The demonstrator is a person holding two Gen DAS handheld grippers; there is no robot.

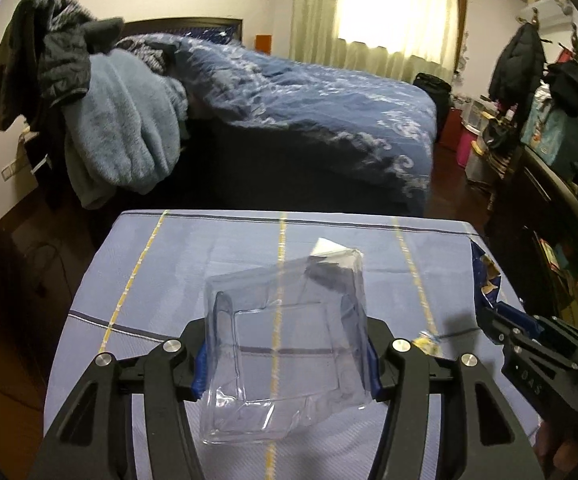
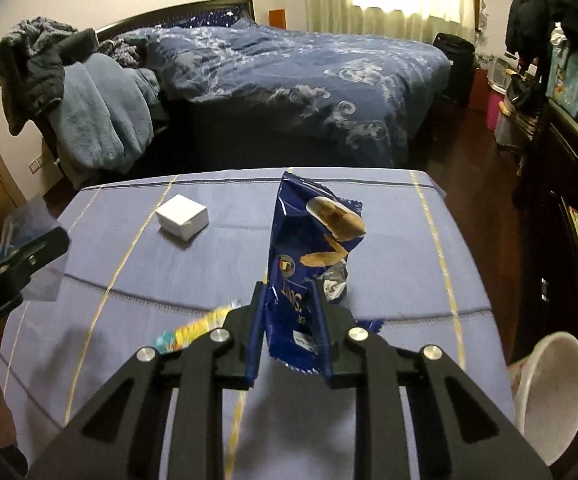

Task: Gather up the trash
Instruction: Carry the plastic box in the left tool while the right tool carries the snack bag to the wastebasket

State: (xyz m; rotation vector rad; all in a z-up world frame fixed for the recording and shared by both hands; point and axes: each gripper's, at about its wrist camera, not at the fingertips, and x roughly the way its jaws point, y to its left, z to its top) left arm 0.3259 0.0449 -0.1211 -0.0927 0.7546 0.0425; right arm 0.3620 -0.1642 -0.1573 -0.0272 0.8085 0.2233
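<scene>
Clear plastic tray (image 1: 285, 344), one, is sitting clamped between the left tongs (image 1: 285, 356) above the desk (image 1: 149, 264); thin walls could buckle and slip out.

Blue snack bag (image 2: 309, 264), one, is standing pinched in the closed right tongs (image 2: 291, 332); it may slide free. Ahead-left are lying one white box (image 2: 182, 217) and one yellow wrapper (image 2: 193, 330). One white bin (image 2: 549, 396) is waiting at right.

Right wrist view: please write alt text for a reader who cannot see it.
The right tongs are shut on a blue snack bag, held upright above a table with a blue striped cloth. A small white box lies on the cloth further back, a white bin stands at lower right, and a bed fills the background.
</scene>
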